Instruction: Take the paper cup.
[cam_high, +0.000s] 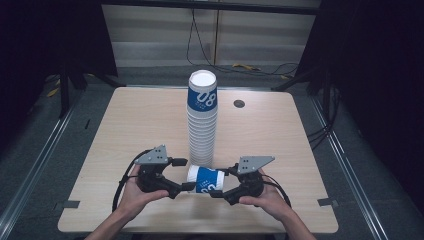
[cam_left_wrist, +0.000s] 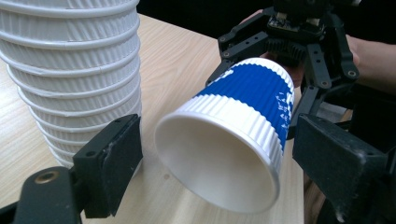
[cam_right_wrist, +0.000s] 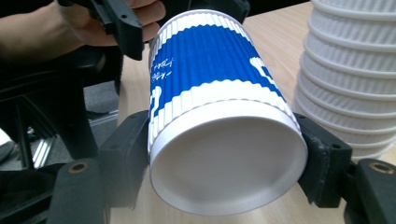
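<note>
Dark room, pale wooden desk (cam_high: 125, 130). At lower centre of the high view, a blue-and-white paper cup (cam_high: 206, 180) lies sideways by the cup stack (cam_high: 202, 120); right hand-held gripper (cam_high: 220, 192) clamps its base, left hand-held gripper (cam_high: 186, 175) spread wide around its mouth, likely to take it.

- The stack of cups (cam_left_wrist: 70, 70) ran off the top and left edges of the left gripper view, and its foot sat behind the near jaw.
- In the right gripper view the stack (cam_right_wrist: 350, 70) was cut by the top and right edges.
- The small print on the blue-banded cup (cam_right_wrist: 210, 60) was too fine to read (white scribbles at best).
- The person's forearms (cam_high: 107, 227) left the high view at its bottom edge.
- The dark round mark on the table (cam_high: 239, 103) was too small to identify.
</note>
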